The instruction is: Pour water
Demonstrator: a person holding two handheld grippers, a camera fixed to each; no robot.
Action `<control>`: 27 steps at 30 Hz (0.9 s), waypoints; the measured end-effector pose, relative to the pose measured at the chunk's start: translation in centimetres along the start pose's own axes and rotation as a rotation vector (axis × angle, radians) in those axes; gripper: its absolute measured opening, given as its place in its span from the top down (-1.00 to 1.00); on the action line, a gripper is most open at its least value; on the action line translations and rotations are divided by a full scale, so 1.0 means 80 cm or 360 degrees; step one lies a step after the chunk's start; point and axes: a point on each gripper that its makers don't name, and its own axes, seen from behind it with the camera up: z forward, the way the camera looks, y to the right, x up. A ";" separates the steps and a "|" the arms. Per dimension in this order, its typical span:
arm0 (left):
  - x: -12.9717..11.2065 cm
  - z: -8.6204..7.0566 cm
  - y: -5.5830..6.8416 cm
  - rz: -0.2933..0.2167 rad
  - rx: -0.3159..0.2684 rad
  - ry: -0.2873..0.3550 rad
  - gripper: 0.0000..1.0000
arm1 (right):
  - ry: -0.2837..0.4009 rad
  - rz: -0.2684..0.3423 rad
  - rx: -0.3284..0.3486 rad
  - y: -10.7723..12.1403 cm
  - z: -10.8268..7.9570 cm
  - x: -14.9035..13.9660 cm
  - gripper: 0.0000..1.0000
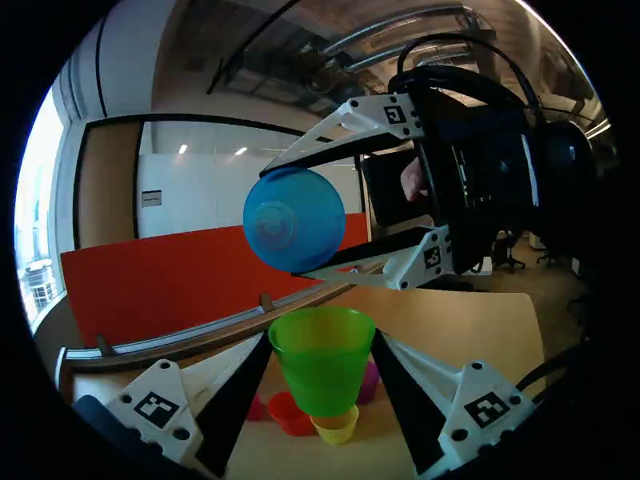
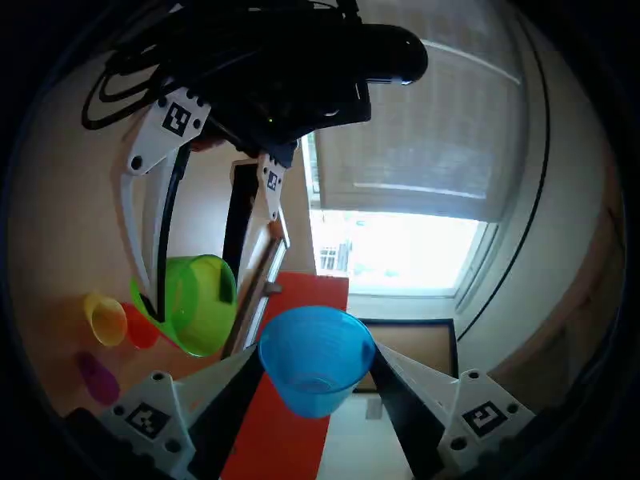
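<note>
Sideways, blue cup (image 1: 294,218) hovers above green cup (image 1: 322,360)

We find no legible text, brand or number; markers (image 1: 156,408) on left tongs (image 1: 322,344) and right tongs (image 2: 316,356) carry patterns only.

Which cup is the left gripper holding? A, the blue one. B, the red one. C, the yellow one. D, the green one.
D: the left gripper clamps the green cup between its fingers; the right gripper holds the blue cup.
</note>
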 end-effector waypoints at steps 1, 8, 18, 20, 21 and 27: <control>0.000 0.000 0.000 -0.0001 0.0000 0.0000 -0.76 | 0.0001 0.0006 0.0000 0.000 0.000 0.000 -0.82; -0.002 -0.001 0.000 -0.0002 0.0001 -0.0007 -0.76 | 0.0011 0.0083 -0.0004 -0.004 -0.003 0.003 -0.82; 0.000 -0.003 -0.002 -0.0001 0.0011 -0.0005 -0.76 | 0.0033 0.0321 -0.0012 -0.011 -0.011 0.007 -0.83; 0.000 -0.004 -0.003 -0.0002 0.0014 -0.0006 -0.76 | 0.0036 0.0389 -0.0015 -0.012 -0.013 0.007 -0.83; -0.001 -0.004 -0.003 -0.0002 0.0015 -0.0007 -0.77 | 0.0037 0.0422 -0.0016 -0.013 -0.014 0.007 -0.83; -0.001 -0.004 -0.002 -0.0003 0.0016 -0.0010 -0.77 | 0.0045 0.0632 -0.0019 -0.020 -0.018 0.004 -0.83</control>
